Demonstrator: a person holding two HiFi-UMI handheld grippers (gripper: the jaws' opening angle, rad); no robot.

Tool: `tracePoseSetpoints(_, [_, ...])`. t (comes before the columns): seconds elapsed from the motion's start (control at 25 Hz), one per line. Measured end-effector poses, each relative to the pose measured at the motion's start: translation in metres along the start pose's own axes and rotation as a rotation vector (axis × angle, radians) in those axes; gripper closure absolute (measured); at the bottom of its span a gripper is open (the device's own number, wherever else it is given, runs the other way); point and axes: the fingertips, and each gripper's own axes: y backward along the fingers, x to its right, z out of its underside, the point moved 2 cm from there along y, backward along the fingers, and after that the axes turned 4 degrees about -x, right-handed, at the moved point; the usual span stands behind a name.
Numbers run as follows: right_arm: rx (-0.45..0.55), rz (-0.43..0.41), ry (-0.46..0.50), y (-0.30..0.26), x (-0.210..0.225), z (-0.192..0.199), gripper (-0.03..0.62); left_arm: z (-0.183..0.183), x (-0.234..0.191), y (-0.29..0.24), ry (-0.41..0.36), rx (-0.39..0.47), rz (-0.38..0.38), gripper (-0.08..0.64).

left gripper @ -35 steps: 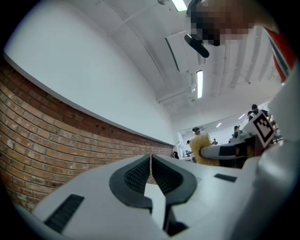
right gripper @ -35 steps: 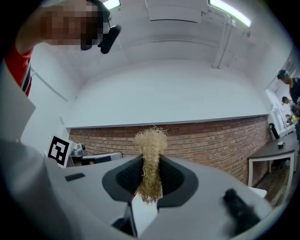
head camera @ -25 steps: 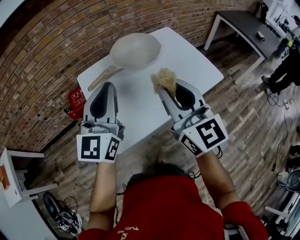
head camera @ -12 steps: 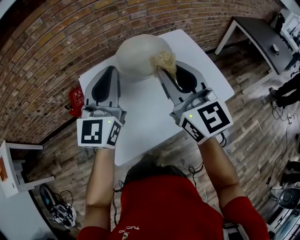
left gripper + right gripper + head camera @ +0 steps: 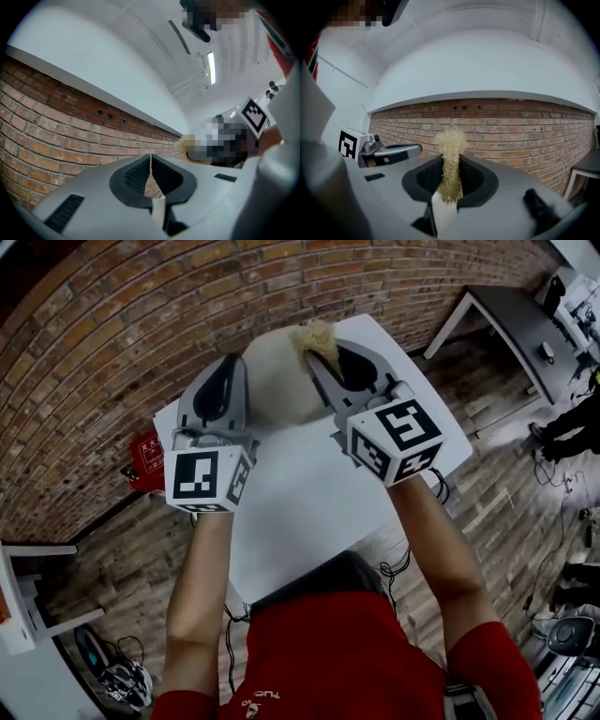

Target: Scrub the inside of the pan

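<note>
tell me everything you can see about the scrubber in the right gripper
The scrubber is a straw-coloured wad of coarse, tangled fibres. The right gripper is shut on its lower part, with a frayed tuft sticking out past the jaws. In the head view it overlaps the far edge of the pale pan; contact is unclear.

scrubber (image 5: 450, 145): coarse fibre | pan (image 5: 279, 381): matt | wall (image 5: 525, 122): rough brick

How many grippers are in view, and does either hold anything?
2. The left gripper, shut and empty, shows at the pan's left side in the head view. The right gripper, shut on a straw-coloured scrubber, shows at the pan's right side.
</note>
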Motion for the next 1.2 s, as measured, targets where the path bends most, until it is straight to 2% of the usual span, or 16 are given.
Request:
tracePoseSetpoints(0.2, [-0.095,-0.011,-0.003,-0.040,0.018,0.031,0.505,0.019,-0.018,-0.033,0.021,-0.022,-0.017,0.537])
tracePoseSetpoints(0.44, [-0.193,-0.043,0.009,-0.087,0.038,0.062,0.505,0.053,-0.037,-0.065,0.070,-0.048,-0.086,0.537])
tracePoseSetpoints(0.56, [-0.259,-0.068,-0.005,-0.110,0.045,0.083,0.505,0.070,-0.043,-0.076,0.067,-0.077,-0.108,0.537])
tracePoseSetpoints(0.92, [-0.612,-0.192,0.070,-0.171,0.038,0.174,0.505,0.110,-0.062,-0.091,0.087,-0.124,-0.147,0.537])
tracePoseSetpoints(1.2, [-0.861,-0.193,0.007,-0.197,0.042,0.238,0.505,0.121,-0.080,-0.092,0.113,-0.120,-0.168,0.537])
